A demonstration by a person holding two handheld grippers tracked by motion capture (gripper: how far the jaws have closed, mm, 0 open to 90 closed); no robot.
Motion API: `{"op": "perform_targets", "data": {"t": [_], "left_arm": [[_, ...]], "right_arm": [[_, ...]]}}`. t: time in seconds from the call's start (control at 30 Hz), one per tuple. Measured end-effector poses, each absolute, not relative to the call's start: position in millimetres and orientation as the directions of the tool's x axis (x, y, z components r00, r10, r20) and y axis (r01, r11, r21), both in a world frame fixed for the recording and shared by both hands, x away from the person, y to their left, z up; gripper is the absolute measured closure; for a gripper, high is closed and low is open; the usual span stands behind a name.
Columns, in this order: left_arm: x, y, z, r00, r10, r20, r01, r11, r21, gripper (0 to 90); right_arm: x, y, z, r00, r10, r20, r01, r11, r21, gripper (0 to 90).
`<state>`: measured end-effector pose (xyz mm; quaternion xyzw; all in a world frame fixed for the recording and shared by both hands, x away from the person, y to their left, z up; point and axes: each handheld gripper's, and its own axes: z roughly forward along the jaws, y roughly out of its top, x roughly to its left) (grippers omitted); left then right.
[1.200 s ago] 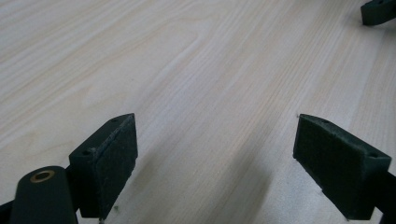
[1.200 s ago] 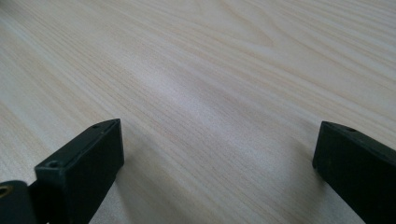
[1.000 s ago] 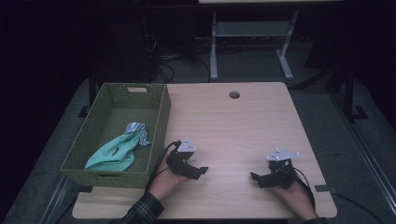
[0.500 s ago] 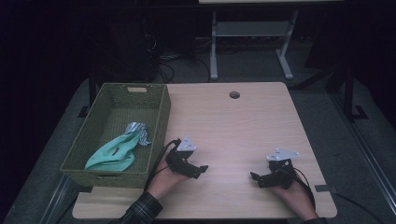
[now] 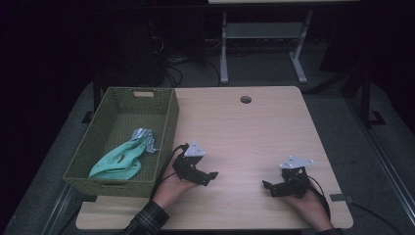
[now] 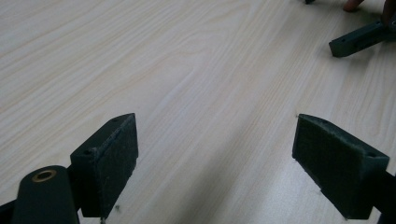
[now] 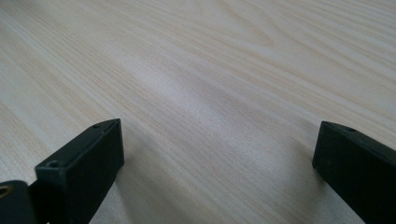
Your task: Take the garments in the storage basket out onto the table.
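My left gripper (image 5: pixel 208 177) rests low on the pale wooden table (image 5: pixel 240 132) near its front left, right beside the basket. Its jaws stand wide apart (image 6: pixel 215 163) with only bare wood between them. My right gripper (image 5: pixel 268 188) lies near the front right of the table, pointing left, also open (image 7: pixel 219 172) and holding nothing. In the left gripper view a jaw of the right gripper (image 6: pixel 359 39) shows at the top right. A green woven basket (image 5: pixel 166 132) at the table's left holds a teal cloth (image 5: pixel 117 160) with a grey striped piece (image 5: pixel 143 135) on it.
A round cable hole (image 5: pixel 245 99) sits near the table's far edge. Beyond the table stand a white metal frame (image 5: pixel 264 44) and cables on a dark floor. Bare wood stretches between and beyond the two grippers.
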<state>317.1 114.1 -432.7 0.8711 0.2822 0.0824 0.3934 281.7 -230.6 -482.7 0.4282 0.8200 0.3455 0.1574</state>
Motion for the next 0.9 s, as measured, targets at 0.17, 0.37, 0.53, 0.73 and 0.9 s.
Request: {"op": "perform_targets", "data": {"t": [0.17, 0.37, 0.53, 0.73, 0.9], "left_arm": [[316.4, 114.3, -428.9, 0.825, 0.559, -0.085, 0.430, -0.522, 0.736, 13.8], [315.5, 113.8, -425.1, 0.829, 0.554, -0.076, 0.422, -0.531, 0.735, 13.8], [314.7, 113.7, -420.0, 0.829, 0.554, -0.080, 0.421, -0.524, 0.740, 13.8], [314.4, 115.7, -413.2, 0.832, 0.548, -0.087, 0.420, -0.519, 0.745, 13.9], [314.0, 115.6, -409.1, 0.834, 0.544, -0.088, 0.418, -0.520, 0.745, 13.8]], "right_arm": [[281.7, -230.6, -482.7, -0.584, 0.811, 0.038, 0.594, 0.395, 0.701, 1.7], [281.7, -230.6, -482.7, -0.584, 0.811, 0.038, 0.594, 0.394, 0.702, 1.7], [281.7, -230.6, -482.7, -0.584, 0.811, 0.037, 0.594, 0.395, 0.701, 1.7], [281.7, -230.6, -482.7, -0.584, 0.811, 0.038, 0.594, 0.395, 0.701, 1.7], [281.7, -230.6, -482.7, -0.584, 0.811, 0.038, 0.593, 0.394, 0.702, 1.8]]}}
